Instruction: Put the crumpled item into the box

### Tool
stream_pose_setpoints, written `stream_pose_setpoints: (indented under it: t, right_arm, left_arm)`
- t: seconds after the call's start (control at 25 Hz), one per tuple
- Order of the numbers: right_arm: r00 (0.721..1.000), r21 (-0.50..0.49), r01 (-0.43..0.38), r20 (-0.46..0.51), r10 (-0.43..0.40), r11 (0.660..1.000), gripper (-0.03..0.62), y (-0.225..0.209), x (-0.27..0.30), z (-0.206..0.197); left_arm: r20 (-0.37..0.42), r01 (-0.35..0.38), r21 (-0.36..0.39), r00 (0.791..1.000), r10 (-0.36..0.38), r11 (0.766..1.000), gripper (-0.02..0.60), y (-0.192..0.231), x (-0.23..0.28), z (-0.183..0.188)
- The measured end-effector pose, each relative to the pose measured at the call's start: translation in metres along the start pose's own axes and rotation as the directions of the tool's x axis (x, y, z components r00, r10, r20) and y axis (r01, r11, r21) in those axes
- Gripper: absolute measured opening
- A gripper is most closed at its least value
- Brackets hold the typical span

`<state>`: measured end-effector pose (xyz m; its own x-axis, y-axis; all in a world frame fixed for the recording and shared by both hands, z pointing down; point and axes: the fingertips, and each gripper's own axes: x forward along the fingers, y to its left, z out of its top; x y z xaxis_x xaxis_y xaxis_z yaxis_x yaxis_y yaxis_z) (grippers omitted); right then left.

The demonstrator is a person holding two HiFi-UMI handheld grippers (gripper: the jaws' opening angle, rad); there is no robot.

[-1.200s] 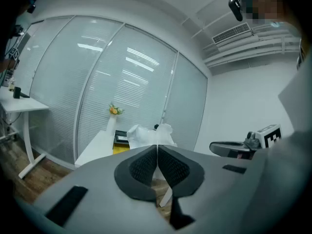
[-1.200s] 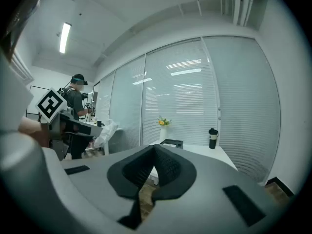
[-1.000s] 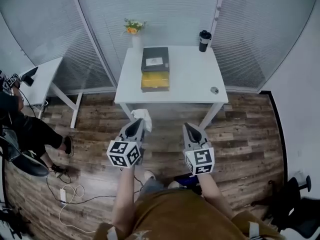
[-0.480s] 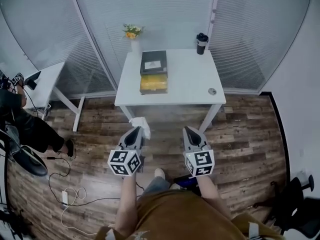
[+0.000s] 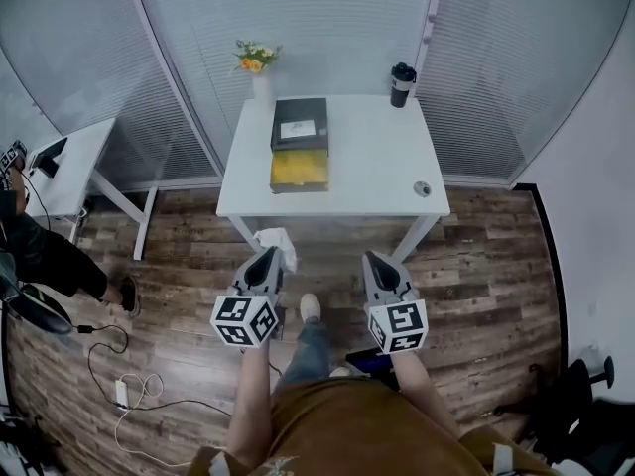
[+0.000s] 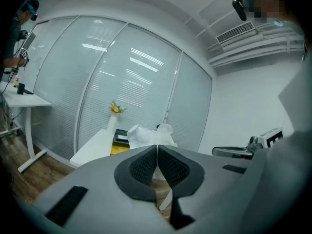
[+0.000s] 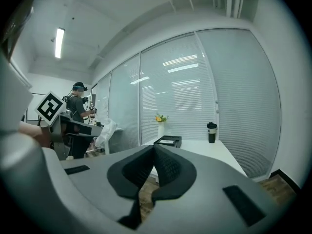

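Note:
My left gripper (image 5: 270, 257) is shut on a crumpled white paper (image 5: 275, 240), which sticks out past its tips over the wooden floor, short of the table. In the left gripper view the crumpled paper (image 6: 146, 134) bulges above the closed jaws of the left gripper (image 6: 157, 147). The box (image 5: 299, 170), yellow inside, lies on the white table (image 5: 377, 167) with a black lid part (image 5: 301, 124) behind it. My right gripper (image 5: 372, 259) is shut with nothing in it. Over the right gripper (image 7: 153, 147), the box (image 7: 168, 141) shows ahead on the table.
A black cup (image 5: 402, 82) stands at the table's far right, a vase of flowers (image 5: 252, 59) at its far left, and a small round fitting (image 5: 424, 188) near the front right. A second white desk (image 5: 60, 167) and a seated person (image 5: 35, 251) are on the left. Cables (image 5: 129, 390) lie on the floor.
The table has shifted slightly in the head view as the person steps toward it. Both grippers keep their pose; the left still holds the paper.

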<state>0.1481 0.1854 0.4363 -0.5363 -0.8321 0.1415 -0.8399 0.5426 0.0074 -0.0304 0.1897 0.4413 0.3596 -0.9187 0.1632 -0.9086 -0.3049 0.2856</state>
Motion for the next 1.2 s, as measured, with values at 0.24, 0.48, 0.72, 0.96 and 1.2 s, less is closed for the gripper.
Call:
stream_pose_setpoints:
  t: [0.24, 0.48, 0.72, 0.96, 1.2]
  right_arm:
    - [1.000, 0.012, -0.003, -0.016, 0.003, 1.000, 0.012, -0.028, 0.081, -0.006]
    - [0.999, 0.013, 0.007, -0.047, -0.006, 1.000, 0.012, -0.053, 0.180, 0.006]
    - [0.997, 0.003, 0.005, -0.078, -0.005, 1.000, 0.012, -0.062, 0.260, 0.015]
    - [0.990, -0.019, 0.019, -0.136, -0.021, 1.000, 0.012, -0.073, 0.298, 0.021]
    - [0.990, -0.038, 0.011, -0.139, -0.016, 0.999, 0.012, -0.080, 0.323, 0.026]
  left_arm:
    - [-0.025, 0.001, -0.021, 1.000, -0.002, 1.000, 0.032, 0.052, 0.075, 0.006]
    - [-0.048, 0.035, -0.038, 0.998, -0.037, 0.999, 0.032, 0.108, 0.158, 0.033]
    - [-0.061, 0.076, -0.022, 0.995, -0.077, 0.997, 0.032, 0.151, 0.223, 0.060]
    - [-0.076, 0.092, -0.041, 0.993, -0.095, 0.995, 0.032, 0.175, 0.258, 0.066]
    - [-0.096, 0.101, -0.053, 0.990, -0.106, 0.993, 0.032, 0.184, 0.282, 0.064]
